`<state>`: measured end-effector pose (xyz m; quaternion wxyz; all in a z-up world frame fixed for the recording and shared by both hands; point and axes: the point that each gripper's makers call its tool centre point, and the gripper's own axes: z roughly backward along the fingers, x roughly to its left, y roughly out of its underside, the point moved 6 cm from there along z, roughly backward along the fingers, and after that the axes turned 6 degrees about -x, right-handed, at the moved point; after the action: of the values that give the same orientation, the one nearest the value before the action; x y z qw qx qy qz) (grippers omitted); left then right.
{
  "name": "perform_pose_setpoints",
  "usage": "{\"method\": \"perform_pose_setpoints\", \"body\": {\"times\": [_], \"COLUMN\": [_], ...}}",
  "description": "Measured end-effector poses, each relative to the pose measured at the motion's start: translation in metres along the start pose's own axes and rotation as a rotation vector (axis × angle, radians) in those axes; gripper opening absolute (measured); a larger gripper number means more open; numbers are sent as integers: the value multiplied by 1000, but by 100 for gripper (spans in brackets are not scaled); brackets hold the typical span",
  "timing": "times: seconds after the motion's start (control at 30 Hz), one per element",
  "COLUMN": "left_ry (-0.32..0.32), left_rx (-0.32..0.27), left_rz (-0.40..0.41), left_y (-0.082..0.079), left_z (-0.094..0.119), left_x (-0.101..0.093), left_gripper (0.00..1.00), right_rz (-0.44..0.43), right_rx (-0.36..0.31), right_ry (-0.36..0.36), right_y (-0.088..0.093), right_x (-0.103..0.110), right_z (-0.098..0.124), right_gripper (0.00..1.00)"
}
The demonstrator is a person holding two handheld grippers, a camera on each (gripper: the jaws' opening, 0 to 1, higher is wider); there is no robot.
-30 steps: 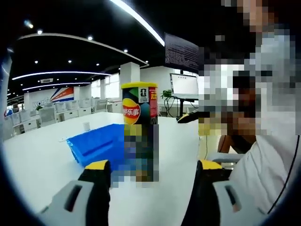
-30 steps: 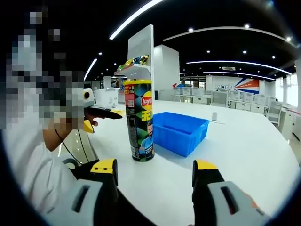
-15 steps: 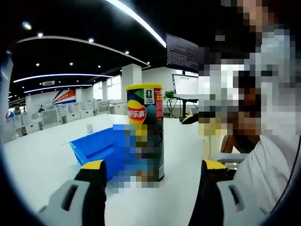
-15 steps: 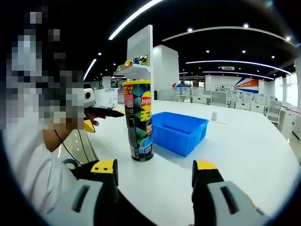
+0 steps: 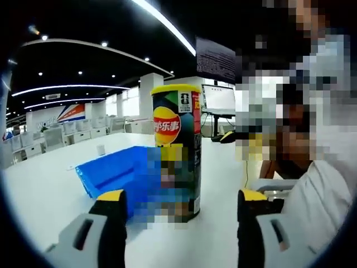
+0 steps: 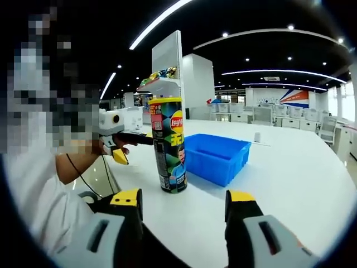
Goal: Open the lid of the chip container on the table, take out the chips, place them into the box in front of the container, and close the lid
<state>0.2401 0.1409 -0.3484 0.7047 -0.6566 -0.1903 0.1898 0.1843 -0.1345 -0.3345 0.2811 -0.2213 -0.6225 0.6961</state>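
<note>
- While it stands upright on the white tabletop point(image 6: 290, 178), the chip container point(image 5: 177, 151) rises ahead of the left gripper point(image 5: 176, 202), between the lines of its two jaws and apart from both, its yellow lid point(image 5: 175, 89) on.
- Seen from the right gripper view, the same container point(image 6: 170, 144) stands ahead of the right gripper's point(image 6: 181, 196) left jaw, untouched.
- Just beside the container lies the blue box point(image 6: 217, 157), ahead and between the right jaws; in the left gripper view the box point(image 5: 111, 173) sits beyond the left jaw.
- Both pairs of jaws stand wide apart, holding nothing.
- Left of the container in the right gripper view, the left gripper point(image 6: 120, 142) reaches in, held by a hand.
</note>
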Motion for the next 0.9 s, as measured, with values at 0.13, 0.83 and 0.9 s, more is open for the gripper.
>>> {"method": "perform_pose_setpoints", "body": {"times": [0.13, 0.83, 0.9], "left_ry": [37, 139, 146], "left_rx": [-36, -75, -72], "left_rz": [5, 39, 39], "left_y": [-4, 7, 9], "left_z": [-11, -57, -59], "left_x": [0, -1, -1], "left_gripper": [82, 70, 70], "right_rz": [4, -2, -4], "right_rx": [-5, -2, -2], "right_ry": [0, -14, -13], "right_y": [-2, 3, 4], "right_x": [0, 0, 0], "right_z": [1, -4, -4], "right_gripper": [60, 59, 59]}}
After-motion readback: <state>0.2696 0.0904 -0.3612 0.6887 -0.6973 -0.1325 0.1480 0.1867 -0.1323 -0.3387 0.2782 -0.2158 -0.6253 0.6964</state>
